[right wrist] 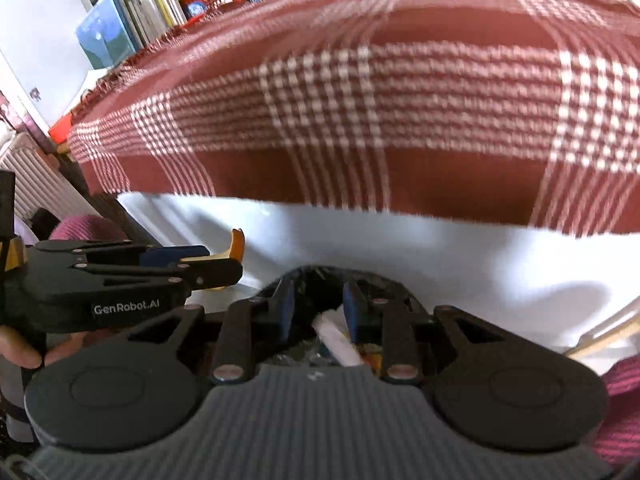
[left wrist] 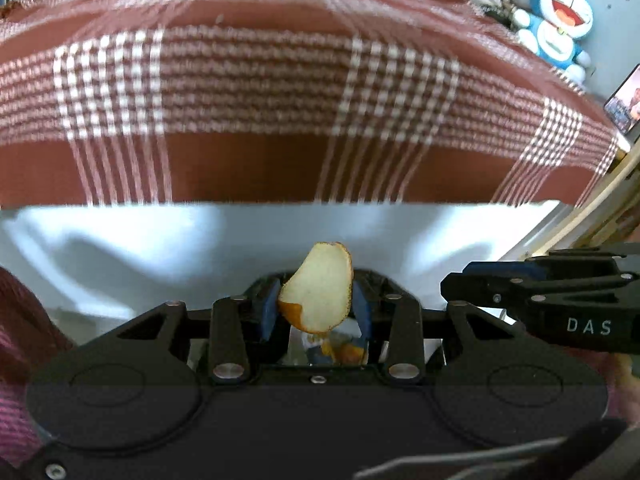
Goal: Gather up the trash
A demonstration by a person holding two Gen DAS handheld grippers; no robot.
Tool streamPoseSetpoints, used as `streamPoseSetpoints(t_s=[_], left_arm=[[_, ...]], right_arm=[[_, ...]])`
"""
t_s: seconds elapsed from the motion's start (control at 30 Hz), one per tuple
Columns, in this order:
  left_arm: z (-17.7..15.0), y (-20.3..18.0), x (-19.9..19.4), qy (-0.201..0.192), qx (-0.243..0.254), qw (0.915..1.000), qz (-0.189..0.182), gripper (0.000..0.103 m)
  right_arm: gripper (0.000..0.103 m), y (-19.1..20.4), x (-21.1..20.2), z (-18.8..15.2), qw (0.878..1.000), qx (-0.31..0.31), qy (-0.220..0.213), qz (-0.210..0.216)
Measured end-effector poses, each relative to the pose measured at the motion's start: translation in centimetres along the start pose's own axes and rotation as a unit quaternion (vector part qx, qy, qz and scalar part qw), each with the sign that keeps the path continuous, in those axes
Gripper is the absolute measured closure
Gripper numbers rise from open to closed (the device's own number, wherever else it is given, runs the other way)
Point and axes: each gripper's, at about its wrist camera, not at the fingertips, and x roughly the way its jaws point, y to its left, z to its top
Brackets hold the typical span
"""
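Pretty bright, even light on my feeds, soft shadows across the white sheet point(left wrist: 160, 240). The plaid blanket point(left wrist: 280, 92) is smeared with motion blur, and the fisheye bends everything at the edges.

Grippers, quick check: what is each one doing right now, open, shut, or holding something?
Left gripper: shut on a piece of orange peel.
Right gripper: jaws partly apart; white scrap beneath them, grip cannot be told.
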Motion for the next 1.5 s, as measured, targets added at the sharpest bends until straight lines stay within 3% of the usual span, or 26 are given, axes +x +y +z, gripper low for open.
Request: streamPoseSetpoints(t_s=[0.27,0.57,0.77,0.93,1.1,1.5], left_arm=[[-1.8,0.0,2.0,0.041,-0.007,0.9991,0.01,0.065],[-2.5,-0.3,2.8,0.056,-0.008,0.9983,0.015,0.062],[-2.5,-0.2,2.8,0.062,-0.011,0.9979,0.016,0.052],[-2.4,-0.3,2.8,0.066,-0.015,0.9976,0.017,0.04],[-2.5,-0.2,2.7,0.065,-0.017,0.9974,0.024,0.027],[-2.4,0.2,3.2,0.082,-0.036,0.9954,0.036,0.02]], right_arm=[[0.069,-0.1,1.5,-2.0,1.0,0.014,0.024,0.006],[0.069,-0.3,2.1,-2.2,0.999,0.026,0.028,0.005],[0.065,-0.6,2.2,-2.4,0.999,0.031,0.029,0.004],[0.05,-0.6,2.1,-2.4,0.999,0.036,0.028,0.002],[0.047,-0.3,1.9,-2.6,0.999,0.032,0.025,-0.001],[0.041,-0.7,2.2,-2.6,0.999,0.035,0.029,0.002]])
